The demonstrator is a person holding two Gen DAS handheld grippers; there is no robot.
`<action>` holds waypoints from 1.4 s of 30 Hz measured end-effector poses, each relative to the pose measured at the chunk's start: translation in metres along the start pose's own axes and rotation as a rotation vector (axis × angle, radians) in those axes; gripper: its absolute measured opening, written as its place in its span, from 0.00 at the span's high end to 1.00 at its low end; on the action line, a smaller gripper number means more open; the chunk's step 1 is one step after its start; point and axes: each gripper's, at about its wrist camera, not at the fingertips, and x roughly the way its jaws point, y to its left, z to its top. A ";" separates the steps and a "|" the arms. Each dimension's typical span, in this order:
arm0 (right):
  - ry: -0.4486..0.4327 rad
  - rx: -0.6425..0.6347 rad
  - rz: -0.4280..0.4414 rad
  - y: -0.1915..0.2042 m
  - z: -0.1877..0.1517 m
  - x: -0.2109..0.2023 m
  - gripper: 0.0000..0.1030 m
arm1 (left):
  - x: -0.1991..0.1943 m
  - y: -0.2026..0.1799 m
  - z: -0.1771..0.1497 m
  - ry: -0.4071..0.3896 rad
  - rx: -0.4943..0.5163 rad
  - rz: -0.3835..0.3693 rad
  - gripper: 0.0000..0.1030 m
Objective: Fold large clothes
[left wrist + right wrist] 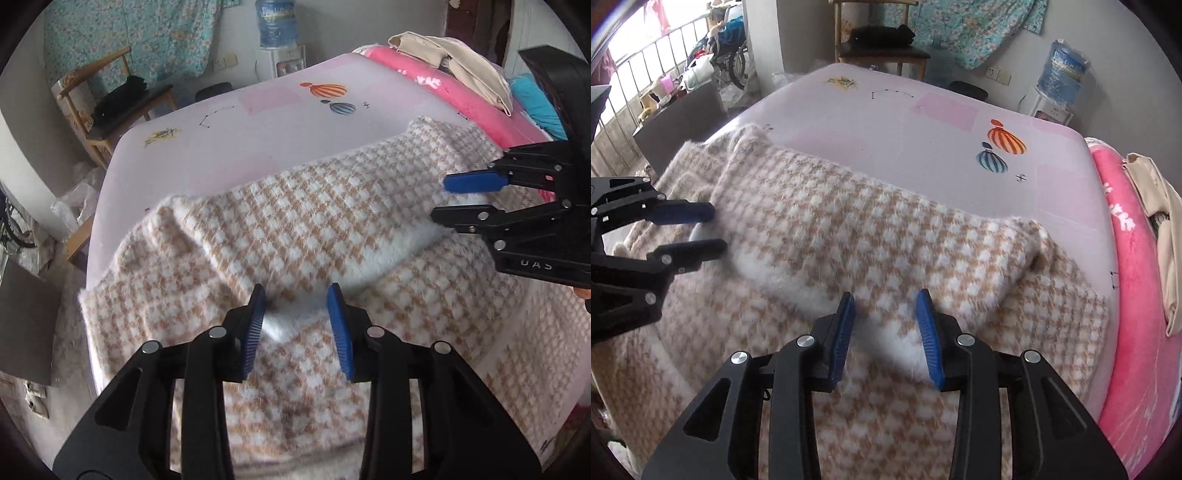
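Beneath both hand-held grippers a folded sweater (295,229) lies on the bench (229,147); beyond it stand a chair (110,107) and a water dispenser (277,33).

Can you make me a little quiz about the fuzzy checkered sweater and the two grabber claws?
1. True or false: the left gripper has the checkered sweater squeezed tight between its blue pads.
2. What shows along the sweater's folded-over edge? A) white fuzzy band B) zipper C) buttons
3. Fill in: printed on the pale sheet beyond the sweater are two striped hot-air ____.

Key: 1 false, its jaws stand apart above the sweater, as do those of the right gripper. 2 A. 3 balloons.
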 end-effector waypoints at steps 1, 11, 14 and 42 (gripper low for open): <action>0.009 0.017 0.004 -0.002 -0.006 -0.011 0.66 | -0.010 0.005 -0.004 0.005 -0.041 -0.029 0.56; -0.145 0.146 0.189 0.014 -0.091 -0.126 0.19 | -0.112 -0.003 -0.081 -0.135 -0.200 -0.043 0.18; -0.128 0.147 0.177 0.031 -0.122 -0.126 0.18 | -0.102 -0.014 -0.111 -0.076 -0.267 -0.036 0.18; 0.028 0.339 0.093 0.024 -0.170 -0.073 0.06 | -0.062 -0.044 -0.163 0.004 -0.341 0.091 0.08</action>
